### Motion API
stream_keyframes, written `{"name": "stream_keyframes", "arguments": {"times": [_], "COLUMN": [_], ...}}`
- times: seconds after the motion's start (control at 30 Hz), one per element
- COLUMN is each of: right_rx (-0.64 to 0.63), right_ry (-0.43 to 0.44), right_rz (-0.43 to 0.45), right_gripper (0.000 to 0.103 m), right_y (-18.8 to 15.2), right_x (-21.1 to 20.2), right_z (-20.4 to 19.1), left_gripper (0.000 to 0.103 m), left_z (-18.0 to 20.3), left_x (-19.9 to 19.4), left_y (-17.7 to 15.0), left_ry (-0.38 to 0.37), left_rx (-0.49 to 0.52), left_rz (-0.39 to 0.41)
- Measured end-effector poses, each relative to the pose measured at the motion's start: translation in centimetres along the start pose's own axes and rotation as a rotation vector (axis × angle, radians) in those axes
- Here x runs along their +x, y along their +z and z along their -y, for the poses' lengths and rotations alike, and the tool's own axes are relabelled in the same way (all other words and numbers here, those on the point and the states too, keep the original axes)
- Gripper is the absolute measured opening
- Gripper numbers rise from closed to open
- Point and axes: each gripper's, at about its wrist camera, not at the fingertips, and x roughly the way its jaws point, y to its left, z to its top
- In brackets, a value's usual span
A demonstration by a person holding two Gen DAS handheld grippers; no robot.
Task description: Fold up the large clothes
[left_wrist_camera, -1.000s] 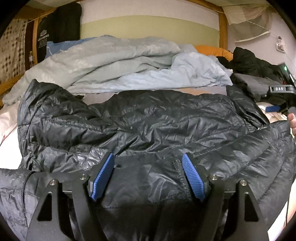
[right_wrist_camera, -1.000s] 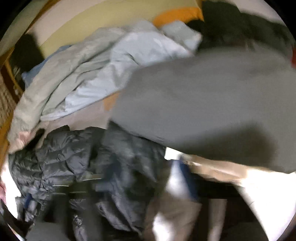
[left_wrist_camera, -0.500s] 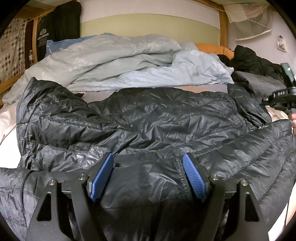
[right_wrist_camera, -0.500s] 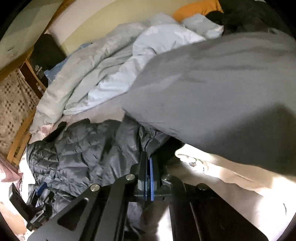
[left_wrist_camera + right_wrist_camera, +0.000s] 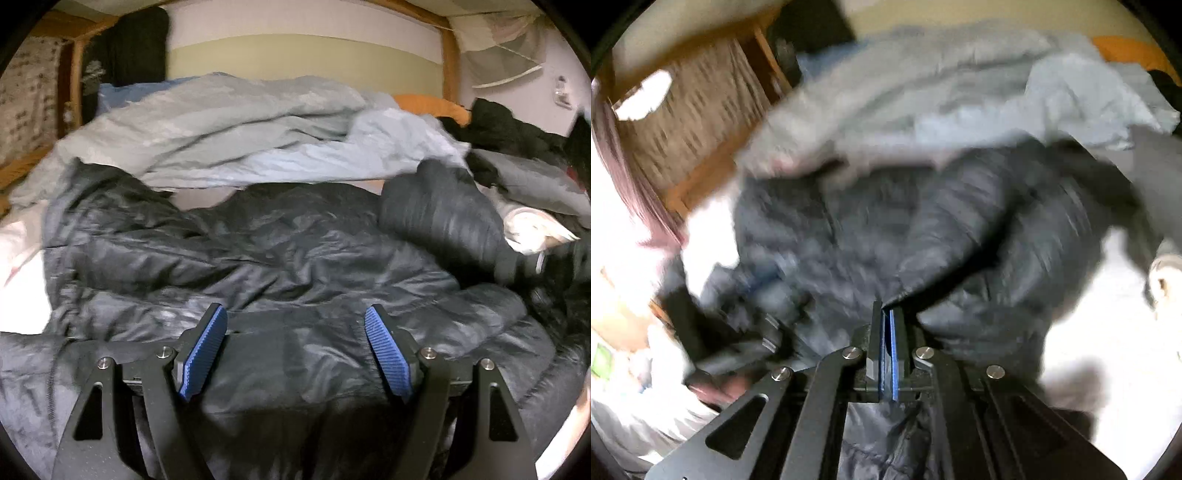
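The jacket (image 5: 280, 258) lies spread across the bed (image 5: 22, 288), dark and quilted, with the rumpled duvet (image 5: 236, 136) heaped behind it. I keep my left hand-held gripper (image 5: 295, 350) low over the near hem, its blue pads (image 5: 205, 354) standing wide apart with the fabric running beneath and between them but not pinched. I judge it sits there to steady that edge while the other side comes over.

My right hand-held gripper (image 5: 887, 354) has its jaws pressed together, and a thin edge of the jacket (image 5: 960, 229) seems caught at the tips — a dark fold rises straight from between them. From the left wrist view, a sleeve (image 5: 443, 221) or side panel stands lifted off the rest on the right, which fits a first fold toward the middle.

Much is hard to read. The right wrist view is smeared, so I cannot say how much cloth the closed jaws really hold, or whether it is sleeve or front edge. The zip shows only as a faint line. The jacket's near part is cut off under both tools — and the far right of the bed is a jumble of dark clothes (image 5: 506, 129) I cannot sort out.
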Motion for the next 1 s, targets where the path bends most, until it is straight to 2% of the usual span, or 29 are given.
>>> {"name": "stream_keyframes", "arguments": {"times": [0.07, 0.13, 0.23, 0.3, 0.33, 0.4, 0.43, 0.47, 0.5, 0.53, 0.6, 0.63, 0.7, 0.73, 0.8, 0.83, 0.87, 0.9, 0.93, 0.97, 1.0], "right_rx": [0.054, 0.114, 0.215, 0.243, 0.239, 0.181, 0.157, 0.133, 0.151, 0.194, 0.274, 0.306, 0.325, 0.318, 0.247, 0.226, 0.226, 0.234, 0.246, 0.248, 0.232], "right_ry": [0.000, 0.015, 0.100, 0.092, 0.068, -0.051, -0.128, -0.276, -0.338, -0.353, -0.309, -0.300, -0.321, -0.343, -0.381, -0.394, -0.386, -0.352, -0.301, -0.245, -0.220], "right_rz": [-0.035, -0.032, 0.007, 0.021, 0.041, 0.124, 0.161, 0.232, 0.276, 0.294, 0.302, 0.322, 0.355, 0.372, 0.411, 0.411, 0.404, 0.390, 0.371, 0.356, 0.351], "right_gripper": [0.003, 0.003, 0.005, 0.011, 0.012, 0.014, 0.027, 0.037, 0.058, 0.061, 0.061, 0.061, 0.061, 0.061, 0.061, 0.061, 0.061, 0.061, 0.061, 0.061, 0.061], "right_y": [-0.8, -1.8, -4.6, -5.7, -5.7, -5.0, -5.0, -4.7, -4.9, -5.0, -5.4, -5.8, -6.1, -6.3, -6.4, -6.2, -6.1, -6.0, -5.9, -5.9, -5.8], "right_x": [1.1, 0.7, -1.2, -2.5, -3.2, -5.4, -6.8, -8.1, -9.2, -9.9, -11.0, -11.7, -12.4, -12.9, -13.4, -13.5, -13.3, -13.0, -12.8, -12.7, -12.5], "right_z": [0.9, 2.0, 3.1, 3.6, 3.6, 3.5, 3.5, 3.7, 4.2, 5.1, 6.8, 7.5, 7.8, 8.2, 8.5, 9.0, 9.2, 9.6, 9.7, 9.4, 8.7], "left_gripper": [0.076, 0.076, 0.076, 0.076, 0.078, 0.087, 0.090, 0.090, 0.090, 0.089, 0.090, 0.090, 0.090, 0.090, 0.090, 0.080, 0.053, 0.041, 0.021, 0.013, 0.013], "left_z": [-0.4, -0.9, -1.0, -0.1, 0.8, 3.6, 5.1, 6.3, 7.1, 7.9, 10.3, 11.6, 14.4, 15.4, 17.0, 17.1, 16.9, 16.3, 15.6, 14.7, 13.3], "left_x": [-0.7, -1.8, -3.5, -4.0, -4.0, -2.9, -1.8, -0.4, 0.7, 1.4, 2.9, 3.6, 5.9, 7.2, 10.9, 12.2, 12.7, 12.6, 12.0, 11.1, 9.5], "left_y": [0.0, 0.3, 1.7, 3.4, 4.4, 6.6, 7.4, 8.2, 8.9, 9.4, 10.6, 11.1, 12.2, 12.5, 12.4, 12.1, 11.9, 11.8, 11.8, 11.8, 11.8], "left_ry": [0.043, 0.041, -0.014, -0.071, -0.098, -0.097, -0.110, -0.123, -0.130, -0.167, -0.265, -0.250, -0.152, -0.133, -0.128, -0.103, -0.064, -0.044, -0.067, -0.125, -0.172], "left_rx": [-0.020, -0.030, -0.046, -0.045, -0.026, 0.054, 0.089, 0.089, 0.048, 0.014, 0.005, 0.029, 0.100, 0.117, 0.132, 0.134, 0.131, 0.128, 0.120, 0.102, 0.081], "left_rz": [0.022, 0.046, 0.082, 0.080, 0.072, 0.019, -0.032, -0.085, -0.124, -0.151, -0.188, -0.188, -0.185, -0.202, -0.311, -0.354, -0.357, -0.335, -0.304, -0.260, -0.202]}}
